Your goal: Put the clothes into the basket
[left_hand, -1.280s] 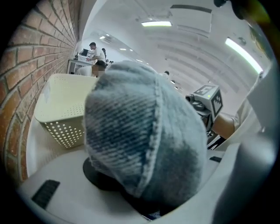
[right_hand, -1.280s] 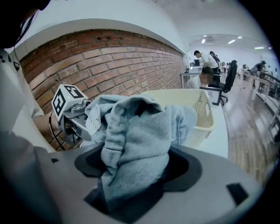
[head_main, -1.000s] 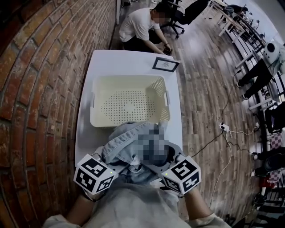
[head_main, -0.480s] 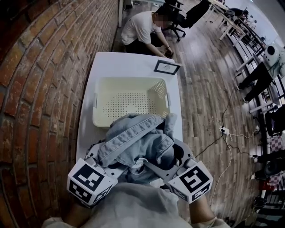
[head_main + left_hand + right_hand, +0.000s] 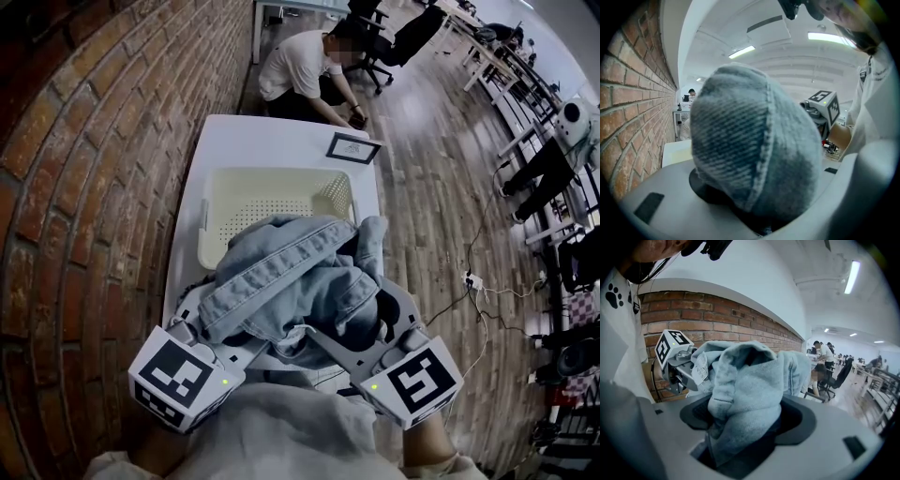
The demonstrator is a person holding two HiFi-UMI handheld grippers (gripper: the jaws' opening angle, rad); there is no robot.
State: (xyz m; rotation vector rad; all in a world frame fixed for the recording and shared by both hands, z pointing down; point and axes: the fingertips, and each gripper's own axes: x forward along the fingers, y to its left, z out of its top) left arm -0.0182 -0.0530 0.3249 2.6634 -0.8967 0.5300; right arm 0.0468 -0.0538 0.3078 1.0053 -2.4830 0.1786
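The left gripper (image 5: 214,336) and right gripper (image 5: 373,330) each clamp the bunched denim garment (image 5: 291,281). The basket (image 5: 281,171) lies at twelve o'clock, equally near both.

We are in an open office: a brick wall (image 5: 84,187), wooden floor (image 5: 436,169), rows of desks (image 5: 502,58), swivel chairs (image 5: 398,33) and ceiling strip lights (image 5: 852,270) surround us.

No words or numbers legible. The denim garment (image 5: 745,394) carries a white tag (image 5: 700,369), print too small to read. The framed card (image 5: 353,147) on the table (image 5: 272,141) has blurred print. A black paw print (image 5: 613,296) marks the person's white shirt (image 5: 618,348).
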